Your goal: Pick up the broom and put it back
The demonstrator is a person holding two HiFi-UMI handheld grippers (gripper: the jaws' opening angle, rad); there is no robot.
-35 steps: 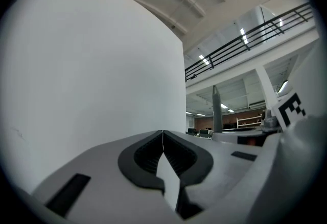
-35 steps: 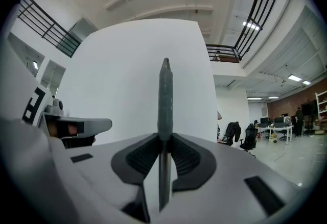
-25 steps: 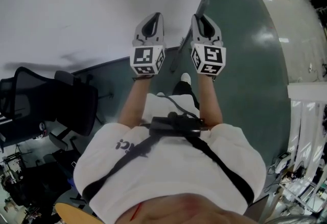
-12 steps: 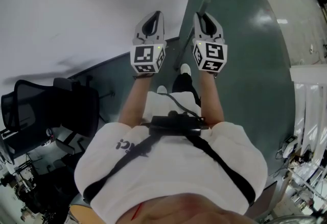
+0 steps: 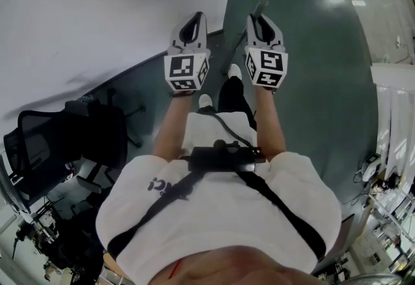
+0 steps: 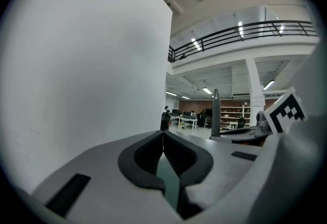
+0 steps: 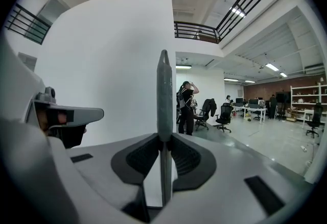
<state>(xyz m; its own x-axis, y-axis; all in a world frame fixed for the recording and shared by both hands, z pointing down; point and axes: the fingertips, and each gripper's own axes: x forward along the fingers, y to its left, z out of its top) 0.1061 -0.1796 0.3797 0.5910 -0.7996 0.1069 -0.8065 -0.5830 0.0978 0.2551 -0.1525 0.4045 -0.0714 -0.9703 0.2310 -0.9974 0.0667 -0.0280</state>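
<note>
Between the jaws of the right gripper (image 7: 163, 139) stands the broom handle (image 7: 164, 90), upright. Its rounded top rises well above the pads and the rest runs down below them out of sight. The jaws are clamped on it, held only as far apart as the thin grey pole keeps them. Just to the left of those jaws, the left gripper (image 6: 163, 135) has its tips pressed together with nothing between them, so it takes no share of the load. Ahead of both pairs of jaws and to their left is the white wall (image 6: 82, 65). To their right the green floor (image 5: 311, 82) opens out.

My reading is that the broom is being carried to the wall to be stood back there, and that step is not yet done.

The main risk is the single grip. One pair of pads holds a smooth, narrow pole high up, so the unseen lower end can swing or the pole can twist or slide down through the pads. The lower end hangs near the person's shoes (image 5: 235, 71), below the jaws, and could catch on them or on the floor. If the grip is let go before the handle truly rests on the wall, or with the broom leaning too steeply, it may skid sideways and fall.
</note>
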